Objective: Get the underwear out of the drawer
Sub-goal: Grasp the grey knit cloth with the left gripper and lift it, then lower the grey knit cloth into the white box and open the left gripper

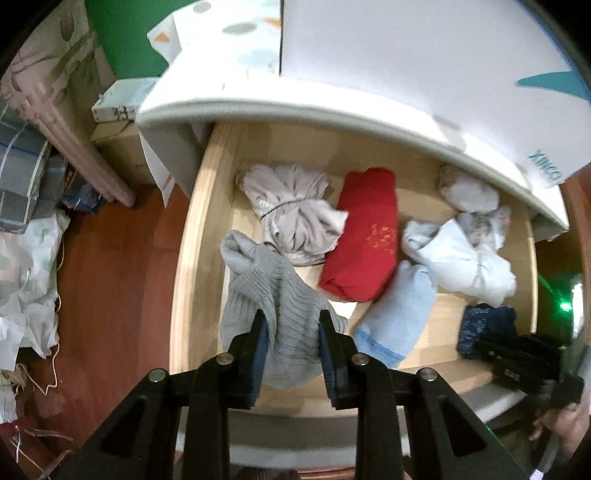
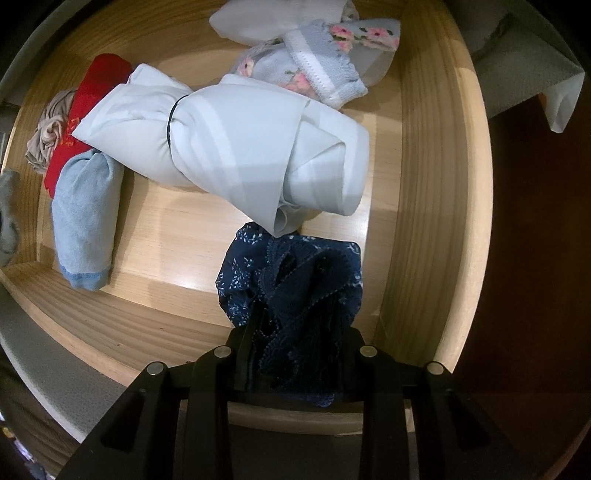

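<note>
An open wooden drawer [image 1: 192, 236] holds rolled and bundled garments. My left gripper [image 1: 291, 325] is shut on a grey ribbed underwear piece [image 1: 266, 295], which hangs between its pads above the drawer's left front corner. My right gripper [image 2: 299, 332] is shut on a navy lace-trimmed underwear piece [image 2: 295, 280] over the drawer's right front part [image 2: 424, 221]. From the left wrist view the right gripper [image 1: 524, 354] and the navy piece [image 1: 484, 325] show at the right. Still lying in the drawer are a beige bundle [image 1: 291, 210], a red roll [image 1: 365, 236], a light blue roll [image 1: 399, 306] and a white bundle [image 2: 236, 144].
A floral grey-blue piece [image 2: 317, 62] and another white piece [image 2: 273, 14] lie at the drawer's back. The white cabinet top [image 1: 332, 99] overhangs the drawer. Left of the cabinet, boxes [image 1: 118, 107], bags and loose cloth [image 1: 26, 266] crowd the red-brown floor [image 1: 118, 280].
</note>
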A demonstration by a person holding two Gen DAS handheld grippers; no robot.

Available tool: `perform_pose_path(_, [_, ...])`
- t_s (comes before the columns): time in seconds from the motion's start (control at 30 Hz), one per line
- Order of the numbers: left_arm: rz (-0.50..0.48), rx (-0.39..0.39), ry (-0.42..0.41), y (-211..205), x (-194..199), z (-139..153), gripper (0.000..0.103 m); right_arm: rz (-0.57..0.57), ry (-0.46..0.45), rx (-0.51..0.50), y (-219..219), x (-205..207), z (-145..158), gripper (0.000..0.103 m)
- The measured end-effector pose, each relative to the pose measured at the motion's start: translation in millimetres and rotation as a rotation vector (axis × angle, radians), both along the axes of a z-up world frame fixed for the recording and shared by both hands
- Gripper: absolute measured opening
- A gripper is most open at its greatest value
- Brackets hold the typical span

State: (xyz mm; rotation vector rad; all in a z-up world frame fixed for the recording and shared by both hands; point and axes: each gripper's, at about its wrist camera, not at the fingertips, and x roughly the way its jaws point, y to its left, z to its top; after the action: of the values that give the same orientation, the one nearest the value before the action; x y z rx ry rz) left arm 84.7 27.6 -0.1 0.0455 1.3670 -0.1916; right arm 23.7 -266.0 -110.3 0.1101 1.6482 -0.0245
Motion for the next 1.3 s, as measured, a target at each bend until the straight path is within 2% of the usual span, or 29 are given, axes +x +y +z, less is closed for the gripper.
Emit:
perform_pose_path(0.33, [-0.027,-0.027,-0.102,22,2,61,0.026,0.001,0.0,0.0,0,0,0,0.027])
perform_pose_path(0.67, [-0.057,-0.075,-0.29,27,19,161,0.026,0.0,-0.001,-0.001,0,0,0,0.027])
perform_pose_path(0.87, [-0.077,-0.079,-0.37,11,46,204,0.026,0.001,-0.002,0.0,-1,1,0,0.027])
perform_pose_path(1.07, [-0.117,-0.082,-0.396,-16,79,220,0.026,0.001,-0.002,0.0,0,0,-1,0.027])
perform_pose_path(1.3, [-0.141,-0.107,-0.402,-44,117,213,0.026,-0.002,-0.006,-0.001,0,0,1,0.028])
